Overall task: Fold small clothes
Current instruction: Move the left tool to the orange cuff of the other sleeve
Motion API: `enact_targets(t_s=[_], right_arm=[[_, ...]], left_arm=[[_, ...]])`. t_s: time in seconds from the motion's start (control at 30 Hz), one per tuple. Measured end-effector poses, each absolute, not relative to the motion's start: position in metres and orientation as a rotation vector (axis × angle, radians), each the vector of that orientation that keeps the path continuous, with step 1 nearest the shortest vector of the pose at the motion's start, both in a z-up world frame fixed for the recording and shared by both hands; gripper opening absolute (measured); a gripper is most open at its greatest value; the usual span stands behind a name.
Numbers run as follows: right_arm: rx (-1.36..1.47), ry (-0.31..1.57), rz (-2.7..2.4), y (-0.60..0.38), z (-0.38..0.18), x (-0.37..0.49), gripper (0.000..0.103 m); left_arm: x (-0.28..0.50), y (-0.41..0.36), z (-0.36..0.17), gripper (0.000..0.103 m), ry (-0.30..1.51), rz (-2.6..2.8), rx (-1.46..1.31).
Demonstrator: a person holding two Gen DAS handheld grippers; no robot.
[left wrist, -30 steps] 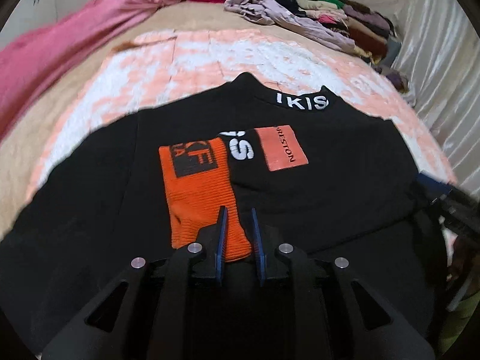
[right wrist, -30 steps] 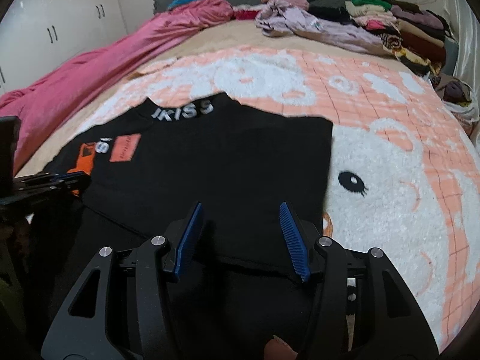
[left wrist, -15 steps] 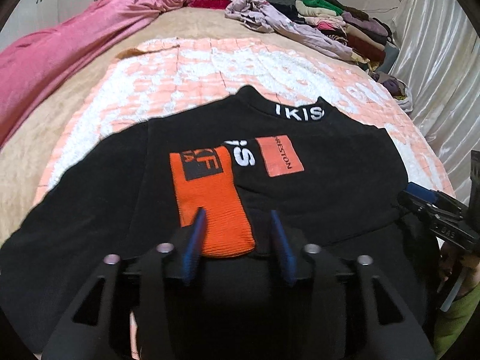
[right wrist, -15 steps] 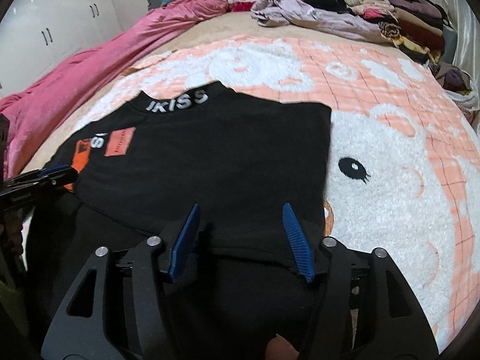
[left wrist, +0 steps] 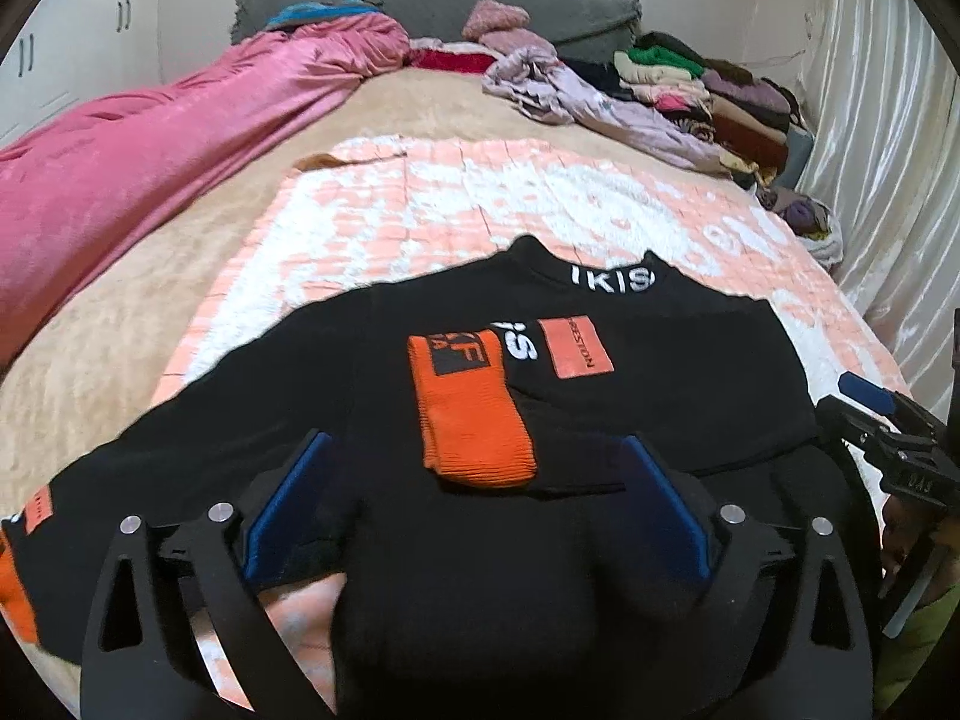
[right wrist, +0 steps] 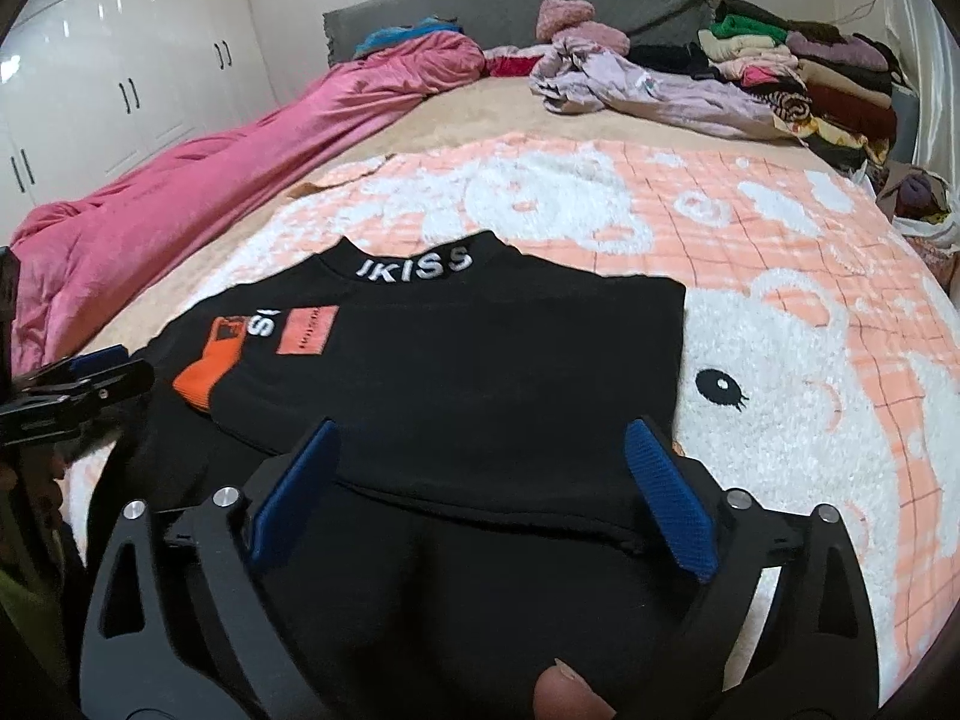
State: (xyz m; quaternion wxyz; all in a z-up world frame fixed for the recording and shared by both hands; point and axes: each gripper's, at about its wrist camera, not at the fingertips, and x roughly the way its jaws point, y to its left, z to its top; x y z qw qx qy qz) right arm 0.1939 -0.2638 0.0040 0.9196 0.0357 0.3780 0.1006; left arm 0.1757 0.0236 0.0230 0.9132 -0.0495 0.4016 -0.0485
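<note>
A black sweater (left wrist: 660, 384) with a white-lettered collar (left wrist: 612, 279) lies on the pink and white blanket (left wrist: 456, 204). One sleeve is folded across its chest, its orange cuff (left wrist: 474, 414) lying flat. My left gripper (left wrist: 474, 498) is open and empty just above the sweater's near part, behind the cuff. In the right wrist view the sweater (right wrist: 480, 372) lies flat, and my right gripper (right wrist: 480, 498) is open and empty over its near folded edge. The other sleeve's orange cuff (left wrist: 15, 588) lies at the far left.
A pink duvet (left wrist: 150, 144) runs along the left of the bed. A pile of lilac and mixed clothes (left wrist: 660, 96) sits at the head by the grey headboard (left wrist: 432, 0). White wardrobes (right wrist: 120, 78) stand left, a curtain (left wrist: 888, 150) right.
My left gripper was shut at the orange cuff, then opened wide, let it go and pulled back. My right gripper stayed open and drew back slightly.
</note>
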Motion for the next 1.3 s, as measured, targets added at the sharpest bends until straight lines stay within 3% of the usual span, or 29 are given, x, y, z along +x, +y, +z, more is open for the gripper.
enact_targets(t_s=[0.6, 1.3], right_arm=[[0.028, 0.691, 0.254, -0.216, 0.039, 0.169, 0.093], [-0.049, 0.716, 0.393, -0.109, 0.039, 0.157, 0.094]], left_arm=[[0.120, 0.083, 0.045, 0.098, 0.756, 0.040, -0.157], [0.052, 0.194, 0.059, 0.098, 0.685, 0.224, -0.338]])
